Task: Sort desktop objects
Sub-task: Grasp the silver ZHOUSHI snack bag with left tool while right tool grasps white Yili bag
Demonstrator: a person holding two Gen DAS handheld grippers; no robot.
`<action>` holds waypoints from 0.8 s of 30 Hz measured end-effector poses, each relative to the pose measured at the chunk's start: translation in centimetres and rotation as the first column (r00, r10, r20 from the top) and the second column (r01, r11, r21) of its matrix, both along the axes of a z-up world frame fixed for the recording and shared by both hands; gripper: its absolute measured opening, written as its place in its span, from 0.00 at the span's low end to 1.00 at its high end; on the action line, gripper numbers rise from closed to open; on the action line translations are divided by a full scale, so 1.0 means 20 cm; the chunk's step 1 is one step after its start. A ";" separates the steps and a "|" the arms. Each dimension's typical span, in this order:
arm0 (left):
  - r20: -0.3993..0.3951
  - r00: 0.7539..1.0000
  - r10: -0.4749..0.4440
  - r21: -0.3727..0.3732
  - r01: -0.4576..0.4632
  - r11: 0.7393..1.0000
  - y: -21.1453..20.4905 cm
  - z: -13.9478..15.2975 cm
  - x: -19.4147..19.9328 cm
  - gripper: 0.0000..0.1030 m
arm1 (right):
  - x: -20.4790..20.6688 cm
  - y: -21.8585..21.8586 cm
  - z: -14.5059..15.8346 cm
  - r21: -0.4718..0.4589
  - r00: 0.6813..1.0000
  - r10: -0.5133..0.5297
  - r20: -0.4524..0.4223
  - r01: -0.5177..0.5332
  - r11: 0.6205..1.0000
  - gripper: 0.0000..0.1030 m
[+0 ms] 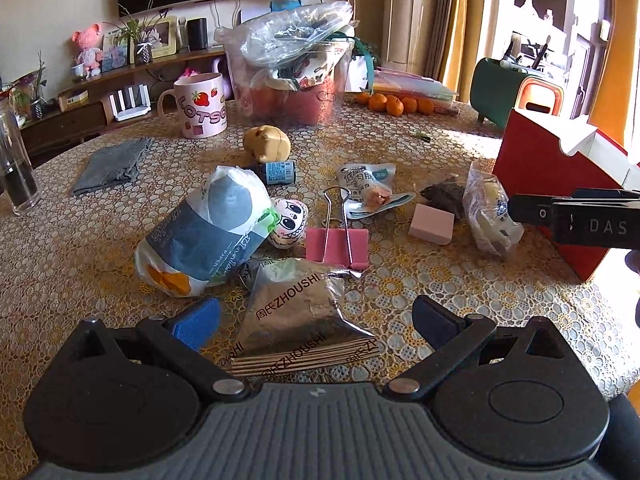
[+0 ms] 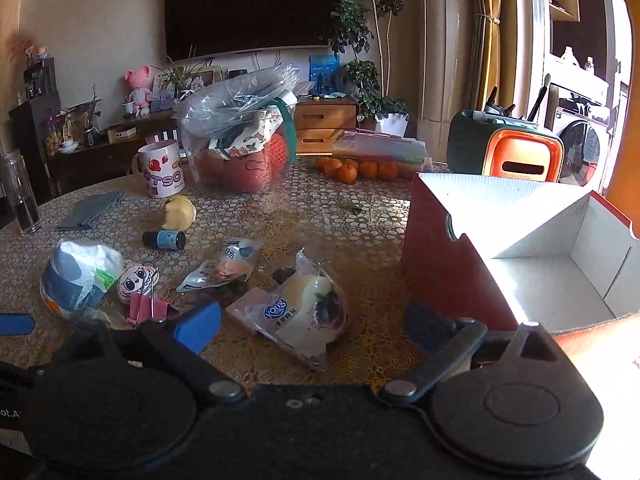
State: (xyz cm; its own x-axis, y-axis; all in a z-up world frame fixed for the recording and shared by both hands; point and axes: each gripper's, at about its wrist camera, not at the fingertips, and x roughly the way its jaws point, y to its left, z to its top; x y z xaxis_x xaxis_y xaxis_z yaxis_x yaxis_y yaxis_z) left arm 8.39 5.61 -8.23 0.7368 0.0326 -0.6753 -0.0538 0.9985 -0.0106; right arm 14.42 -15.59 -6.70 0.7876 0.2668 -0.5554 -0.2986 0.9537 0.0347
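one red box (image 2: 448,248), open-topped, its visible white inside bare.

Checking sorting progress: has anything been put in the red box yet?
No. In the right wrist view the red box shows only bare white walls and floor, though the gripper hides its nearest corner.

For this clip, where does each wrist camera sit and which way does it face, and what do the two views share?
Left wrist: sits behind the open left gripper, low over the table, facing the silver ZHOUSHI packet and pink binder clip; the right gripper enters from the right.
Right wrist: sits behind the open right gripper, facing the clear snack packet beside the red box; a blue left fingertip shows at the left edge.
Shared: binder clip, snack packet, red box, pink LOTSO mug.
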 end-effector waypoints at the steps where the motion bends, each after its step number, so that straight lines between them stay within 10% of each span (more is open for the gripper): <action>1: -0.005 1.000 0.003 0.001 -0.003 1.000 0.01 -0.01 0.01 1.00 | 0.02 0.01 -0.01 -0.003 1.000 0.003 -0.009 -0.003 1.000 0.93; 24: -0.078 0.997 0.014 -0.012 -0.015 1.000 0.05 -0.16 0.16 0.84 | 0.30 0.11 -0.22 -0.047 0.997 0.039 -0.068 -0.042 0.998 0.85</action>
State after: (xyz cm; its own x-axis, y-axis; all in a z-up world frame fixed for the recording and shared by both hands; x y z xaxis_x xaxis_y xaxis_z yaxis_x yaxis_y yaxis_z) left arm 11.68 6.62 -11.46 0.6818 0.0335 -0.7308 -0.0690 0.9974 -0.0187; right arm 20.33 -13.43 -11.05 0.7370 0.2695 -0.6199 -0.3359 0.9418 0.0101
